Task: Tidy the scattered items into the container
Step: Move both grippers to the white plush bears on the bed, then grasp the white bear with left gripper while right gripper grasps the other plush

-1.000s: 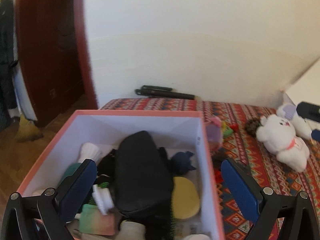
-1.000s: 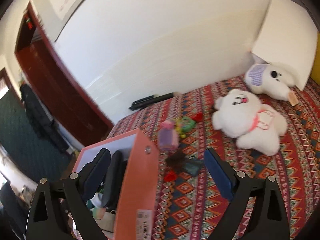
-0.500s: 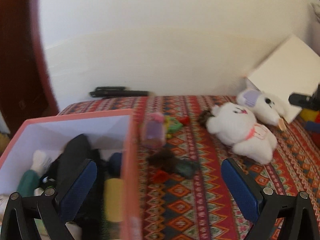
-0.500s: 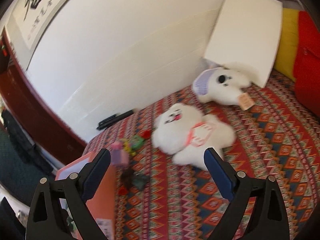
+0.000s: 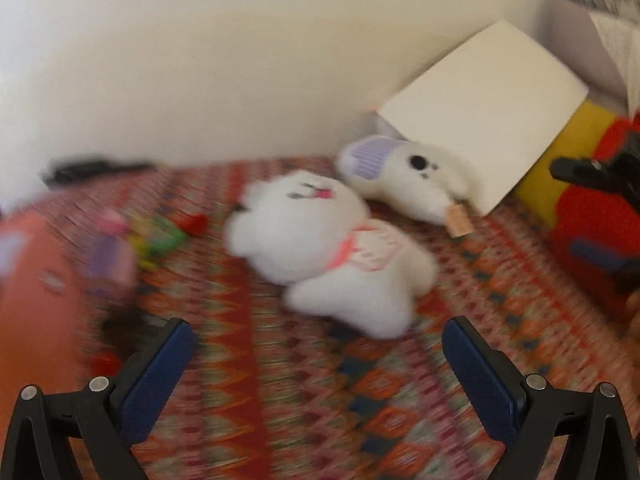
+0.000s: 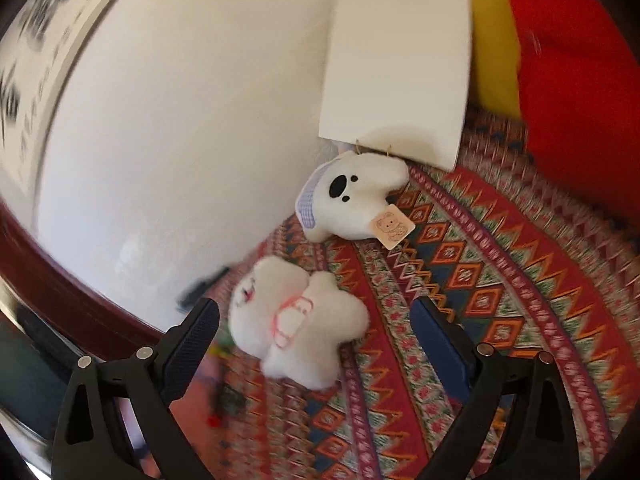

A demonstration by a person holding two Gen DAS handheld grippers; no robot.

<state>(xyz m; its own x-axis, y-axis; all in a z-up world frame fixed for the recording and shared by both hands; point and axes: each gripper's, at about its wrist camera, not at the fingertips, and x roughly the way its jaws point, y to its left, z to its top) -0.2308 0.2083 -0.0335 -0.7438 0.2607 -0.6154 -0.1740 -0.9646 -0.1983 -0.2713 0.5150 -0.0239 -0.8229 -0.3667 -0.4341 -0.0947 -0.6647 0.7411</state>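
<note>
Left wrist view, blurred: an orange box [image 5: 36, 280] at far left, then the left gripper [image 5: 316, 356] spread wide and empty over a zigzag-patterned woven blanket [image 5: 304, 404]. A fluffy white plush bear [image 5: 320, 248] lies centre; the right gripper [image 6: 316, 344], likewise spread and empty, frames it.

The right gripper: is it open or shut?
Open. The right gripper has its jaws spread wide with nothing between them, hanging over the plush bear.
</note>
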